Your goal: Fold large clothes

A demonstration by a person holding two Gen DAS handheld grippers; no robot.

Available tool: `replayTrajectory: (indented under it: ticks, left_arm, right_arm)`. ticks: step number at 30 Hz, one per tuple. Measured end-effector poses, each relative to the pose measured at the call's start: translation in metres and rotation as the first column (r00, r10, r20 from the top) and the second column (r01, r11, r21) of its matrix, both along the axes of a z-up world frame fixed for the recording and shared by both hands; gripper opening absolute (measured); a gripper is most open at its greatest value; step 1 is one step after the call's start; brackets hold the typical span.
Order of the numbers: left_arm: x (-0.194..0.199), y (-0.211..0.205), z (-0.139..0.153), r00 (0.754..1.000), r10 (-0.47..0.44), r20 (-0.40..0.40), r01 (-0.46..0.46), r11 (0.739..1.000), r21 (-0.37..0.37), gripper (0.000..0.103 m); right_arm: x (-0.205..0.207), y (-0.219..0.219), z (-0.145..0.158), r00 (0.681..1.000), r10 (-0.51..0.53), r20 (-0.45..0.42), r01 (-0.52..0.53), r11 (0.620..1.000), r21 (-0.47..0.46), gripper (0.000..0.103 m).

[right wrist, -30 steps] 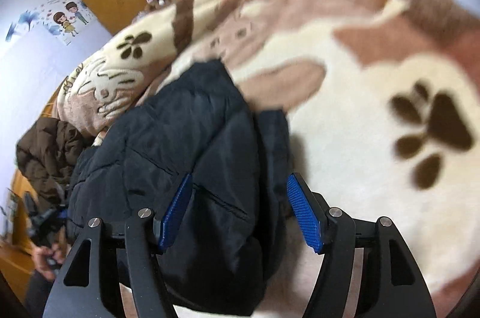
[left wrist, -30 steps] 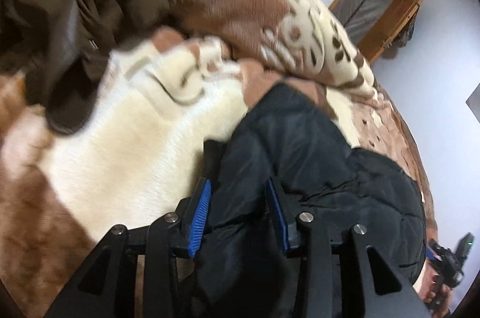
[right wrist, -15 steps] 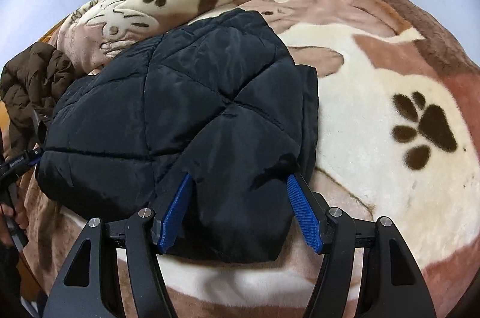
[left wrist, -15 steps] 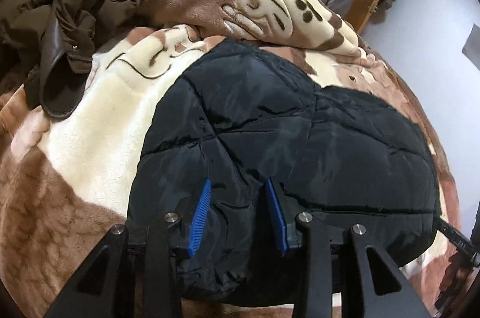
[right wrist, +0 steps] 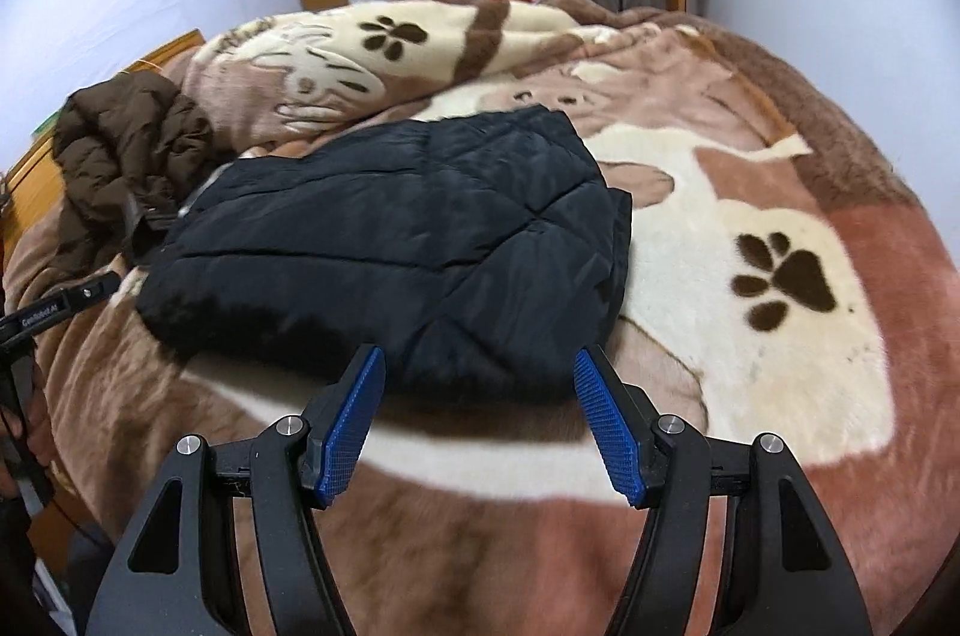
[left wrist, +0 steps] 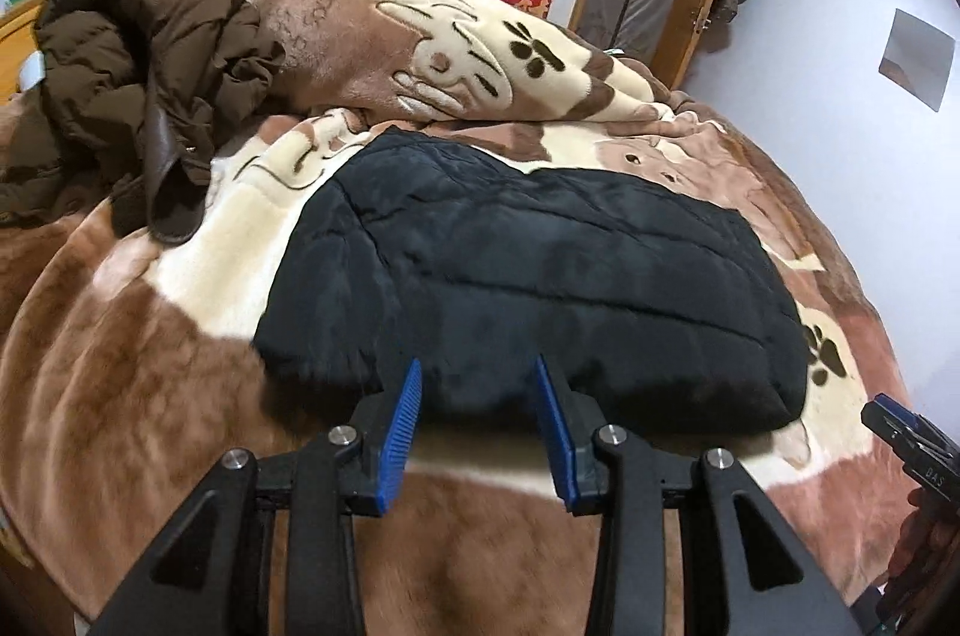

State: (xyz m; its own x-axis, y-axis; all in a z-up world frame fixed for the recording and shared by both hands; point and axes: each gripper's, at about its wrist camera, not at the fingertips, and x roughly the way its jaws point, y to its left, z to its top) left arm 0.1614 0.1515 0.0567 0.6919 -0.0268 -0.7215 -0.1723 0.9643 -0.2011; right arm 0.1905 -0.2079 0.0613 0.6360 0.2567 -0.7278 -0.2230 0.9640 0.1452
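Brown coat (left wrist: 120, 54) heaped at left on bed (left wrist: 120, 396). Black quilted jacket (left wrist: 540, 276) folded mid-bed. Left hand-held gripper (left wrist: 477, 432) and right hand-held gripper (right wrist: 480, 426) both released, empty, short of its near hem. Jacket looks puffy, soft, slick: grab hem corners.

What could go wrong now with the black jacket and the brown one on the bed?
The folded black jacket is puffy and lies free, both grippers open and clear of it, so it might spring open by itself. It rests on a soft, bumpy blanket, so the fold could slump. The brown jacket is a crumpled heap close beside it, and dragging that one out might knock the black one.
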Motion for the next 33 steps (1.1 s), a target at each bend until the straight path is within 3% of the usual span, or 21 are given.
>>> replayTrajectory:
  ticks: [6,10,16,33]
  left_arm:
    - [-0.058,-0.038,0.019,1.000,-0.009,0.004,0.009,1.000,0.014,0.041]
    - [-0.092,-0.057,0.024,1.000,-0.015,0.002,0.015,1.000,0.015,0.048]
    - [-0.125,-0.082,0.023,0.998,-0.056,-0.024,0.057,0.998,0.042,0.051]
    - [-0.134,-0.087,0.017,0.997,-0.033,-0.064,0.041,0.990,0.133,0.055]
  right_arm:
    - [-0.059,0.000,0.021,0.999,-0.003,0.041,0.003,1.000,0.001,0.066]
    - [-0.093,0.001,0.027,0.999,0.015,0.052,-0.014,1.000,-0.009,0.066]
    - [-0.123,0.000,0.026,0.997,0.051,0.059,-0.048,0.997,-0.054,0.066]
    - [-0.133,0.007,0.018,0.996,0.078,0.031,-0.075,0.993,-0.088,0.066]
